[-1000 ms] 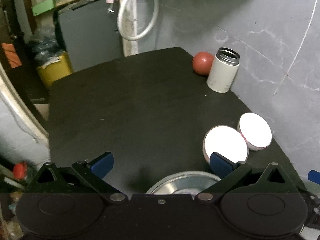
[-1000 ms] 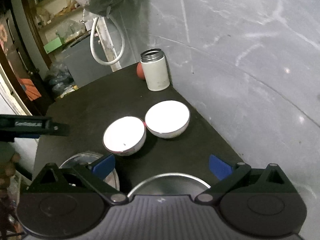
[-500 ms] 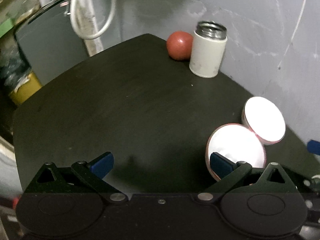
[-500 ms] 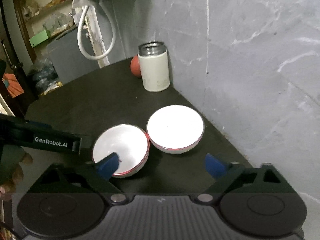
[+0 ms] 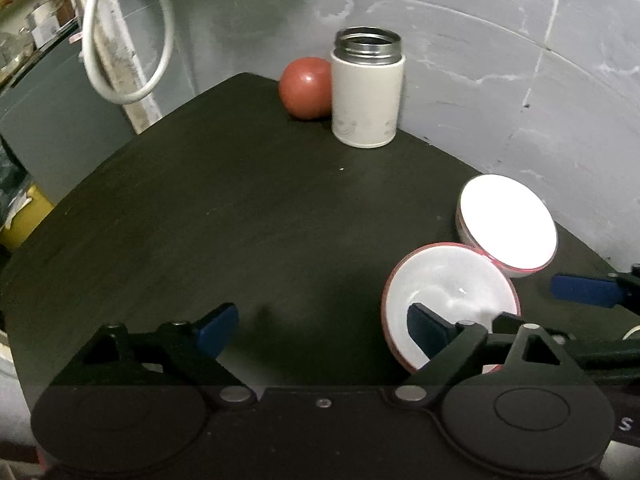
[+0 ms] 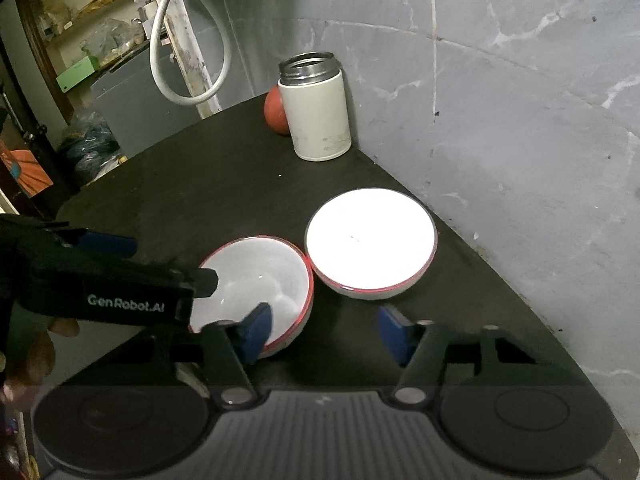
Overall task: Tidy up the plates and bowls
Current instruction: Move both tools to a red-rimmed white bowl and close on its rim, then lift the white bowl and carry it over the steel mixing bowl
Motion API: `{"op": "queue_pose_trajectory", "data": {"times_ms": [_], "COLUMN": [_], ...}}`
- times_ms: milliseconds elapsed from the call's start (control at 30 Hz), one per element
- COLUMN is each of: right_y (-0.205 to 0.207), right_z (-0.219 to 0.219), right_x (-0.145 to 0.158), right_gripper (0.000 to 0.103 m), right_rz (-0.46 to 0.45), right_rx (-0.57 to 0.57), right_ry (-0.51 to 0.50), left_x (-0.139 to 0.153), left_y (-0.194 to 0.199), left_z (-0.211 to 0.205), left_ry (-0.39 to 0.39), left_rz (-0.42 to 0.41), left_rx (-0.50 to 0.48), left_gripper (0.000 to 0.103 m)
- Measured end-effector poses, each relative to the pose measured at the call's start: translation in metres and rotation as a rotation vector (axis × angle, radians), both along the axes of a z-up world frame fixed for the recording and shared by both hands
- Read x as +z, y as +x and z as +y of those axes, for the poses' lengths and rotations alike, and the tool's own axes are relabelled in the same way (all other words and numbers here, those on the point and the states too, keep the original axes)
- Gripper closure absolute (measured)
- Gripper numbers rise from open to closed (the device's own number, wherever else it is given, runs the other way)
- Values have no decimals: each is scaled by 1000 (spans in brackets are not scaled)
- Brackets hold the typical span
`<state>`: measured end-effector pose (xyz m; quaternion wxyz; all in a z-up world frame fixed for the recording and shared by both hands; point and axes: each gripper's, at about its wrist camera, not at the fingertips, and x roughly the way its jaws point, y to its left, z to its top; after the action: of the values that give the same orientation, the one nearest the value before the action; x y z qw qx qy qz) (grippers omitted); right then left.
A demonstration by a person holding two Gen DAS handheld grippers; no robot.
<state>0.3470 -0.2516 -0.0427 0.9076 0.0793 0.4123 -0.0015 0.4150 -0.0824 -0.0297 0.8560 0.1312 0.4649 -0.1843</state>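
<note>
We judge the step in hand to be taking hold of the near bowl point(image 6: 256, 280) by its rim so it can be stacked with the far bowl point(image 6: 370, 240). To do it well, we should seat one finger inside the wall and one outside, close squarely on the rim, lift straight up, and clear the far bowl's edge before moving across, since the two rims touch and a sideways pull could drag the neighbour. Our left gripper point(image 5: 316, 324) stands wide open and holds nothing; its right finger point(image 5: 428, 326) reaches over the near bowl point(image 5: 448, 296), with the rim seeming to lie between the fingers, though we cannot tell whether the finger touches the wall. Our right gripper point(image 6: 324, 332) is also open and empty, its left finger point(image 6: 254, 332) at the near bowl's front edge, and the gap between its fingers facing the far bowl. Both bowls sit upright on the table point(image 6: 192, 184) near its wall side, well apart from the flask point(image 6: 316, 112) and the red ball point(image 5: 306, 88) at the back.
</note>
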Motion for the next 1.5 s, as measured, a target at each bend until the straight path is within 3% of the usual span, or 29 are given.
{"op": "queue_pose_trajectory", "data": {"times_ms": [133, 333, 567, 733, 833, 1033, 1500], "right_y": [5, 9, 12, 13, 12, 9, -27], "right_z": [-4, -6, -7, -11, -12, -17, -39], "right_x": [-3, -7, -10, -12, -14, -11, 28], "right_gripper": [57, 63, 68, 82, 84, 88, 90], "right_rz": [11, 24, 36, 37, 33, 30, -65], "right_rx": [-7, -3, 6, 11, 14, 15, 68], "right_ry": [31, 75, 109, 174, 199, 234, 238], "left_x": [-3, -9, -12, -12, -12, -7, 42], "left_y": [4, 6, 6, 1, -2, -7, -53], "left_z": [-4, -8, -7, -8, -9, -5, -7], "left_ry": [0, -23, -83, -114, -128, -174, -278], "left_rz": [25, 68, 103, 112, 117, 133, 27], "left_rx": [-3, -18, -7, 7, 23, 103, 201], "left_gripper": [26, 52, 71, 86, 96, 98, 98]}}
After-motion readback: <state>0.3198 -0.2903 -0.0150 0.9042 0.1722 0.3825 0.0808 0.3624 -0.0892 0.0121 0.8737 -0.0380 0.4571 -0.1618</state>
